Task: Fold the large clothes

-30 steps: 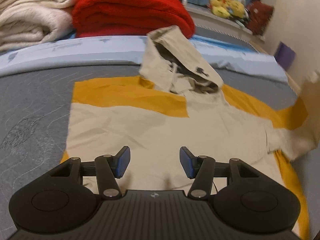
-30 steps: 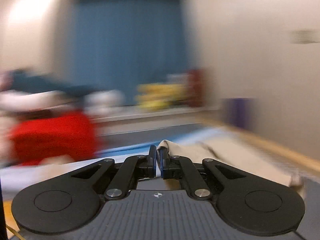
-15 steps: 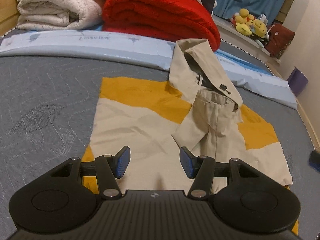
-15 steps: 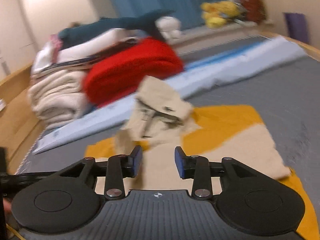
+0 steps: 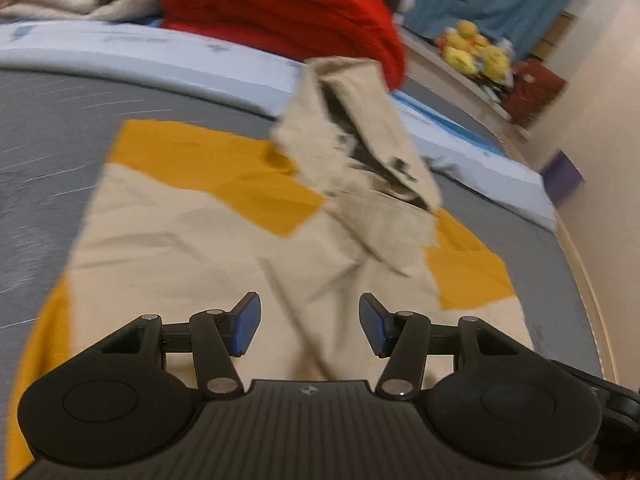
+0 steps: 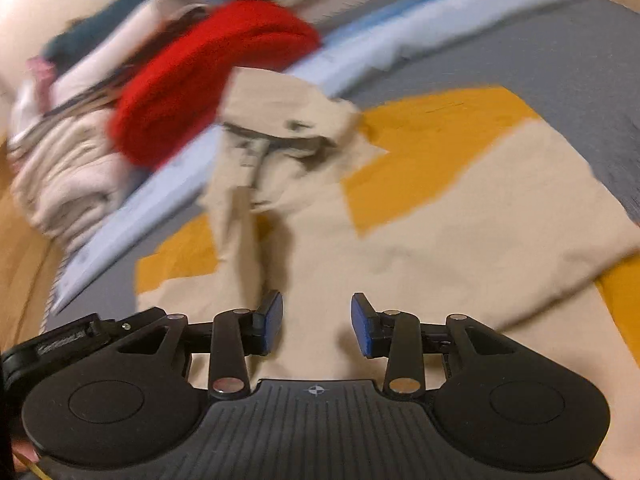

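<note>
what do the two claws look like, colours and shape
Both match: the left claw and right claw have matte black linkage arms with silver pivot pins, blue pads on the fingers, round black housings either side, and a ribbed black body with a small crosshair mark.

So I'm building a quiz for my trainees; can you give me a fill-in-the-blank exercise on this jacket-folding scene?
1. The beige jacket has panels coloured ____.
2. Beyond the hood lies a folded blanket coloured ____.
3. The left gripper has ____ between its open jaws.
4. The right gripper, whose jaws have just been opening, hovers over the ____.

Missing words: yellow; red; nothing; jacket
</note>
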Available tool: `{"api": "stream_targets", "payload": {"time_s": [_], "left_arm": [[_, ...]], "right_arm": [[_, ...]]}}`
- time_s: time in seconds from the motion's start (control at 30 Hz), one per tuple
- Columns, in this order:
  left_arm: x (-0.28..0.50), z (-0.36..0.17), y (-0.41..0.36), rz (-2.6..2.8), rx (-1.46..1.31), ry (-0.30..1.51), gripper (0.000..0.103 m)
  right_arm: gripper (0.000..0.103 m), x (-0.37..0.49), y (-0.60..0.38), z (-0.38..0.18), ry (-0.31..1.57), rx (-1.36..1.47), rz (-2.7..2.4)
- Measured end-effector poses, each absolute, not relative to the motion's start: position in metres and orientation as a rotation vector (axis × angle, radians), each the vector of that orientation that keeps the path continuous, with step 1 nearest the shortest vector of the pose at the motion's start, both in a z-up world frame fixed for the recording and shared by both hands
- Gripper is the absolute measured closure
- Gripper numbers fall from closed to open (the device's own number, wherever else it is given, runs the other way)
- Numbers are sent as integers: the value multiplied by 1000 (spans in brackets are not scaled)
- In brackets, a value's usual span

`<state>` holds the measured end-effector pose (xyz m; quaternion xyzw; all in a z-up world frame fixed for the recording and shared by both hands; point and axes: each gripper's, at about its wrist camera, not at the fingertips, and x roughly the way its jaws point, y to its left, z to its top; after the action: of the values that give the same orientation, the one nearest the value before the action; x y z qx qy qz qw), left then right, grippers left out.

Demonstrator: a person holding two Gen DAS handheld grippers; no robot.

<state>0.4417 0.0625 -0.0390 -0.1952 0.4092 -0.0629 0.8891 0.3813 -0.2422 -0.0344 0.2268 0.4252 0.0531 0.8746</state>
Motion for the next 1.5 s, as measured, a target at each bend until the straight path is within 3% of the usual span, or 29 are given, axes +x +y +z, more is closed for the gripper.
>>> {"api": "stream_targets", "payload": {"time_s": [0.07, 0.13, 0.4, 0.53, 0.97, 1.0, 1.07, 1.1, 1.13, 1.27, 1.37, 1.5], "left_arm": [[446, -43, 41, -174, -365, 849, 39], [449, -52, 23, -189, -334, 861, 27], [451, -91, 6, 13, -202, 973, 30], [437, -78, 45, 138, -423, 929, 29], [438, -70, 130, 197, -754, 833, 31], [437, -70, 134, 215, -768, 830, 34], [433, -67, 141, 272, -774, 828, 56], [430, -66, 144, 303, -764, 827, 80], [428, -64, 146, 324, -754, 827, 87], [415, -60, 149, 397, -737, 842, 87], [406, -60, 150, 482, -701, 868, 79], [402, -42, 151, 546, -567, 759, 79]], "right_arm": [[63, 383, -249, -44, 928, 495, 48], [63, 382, -259, -56, 983, 510, -24], [63, 390, -280, -85, 1074, 635, -142], [63, 388, -276, -85, 1082, 652, -121], [63, 387, -284, -86, 1083, 652, -154], [63, 388, -284, -86, 1083, 651, -153], [63, 388, -283, -86, 1084, 649, -156], [63, 389, -282, -86, 1084, 648, -158], [63, 390, -281, -86, 1084, 645, -159], [63, 388, -276, -80, 1073, 620, -170], [63, 381, -271, -63, 1003, 528, -239], [63, 375, -265, -42, 899, 429, -276]]}}
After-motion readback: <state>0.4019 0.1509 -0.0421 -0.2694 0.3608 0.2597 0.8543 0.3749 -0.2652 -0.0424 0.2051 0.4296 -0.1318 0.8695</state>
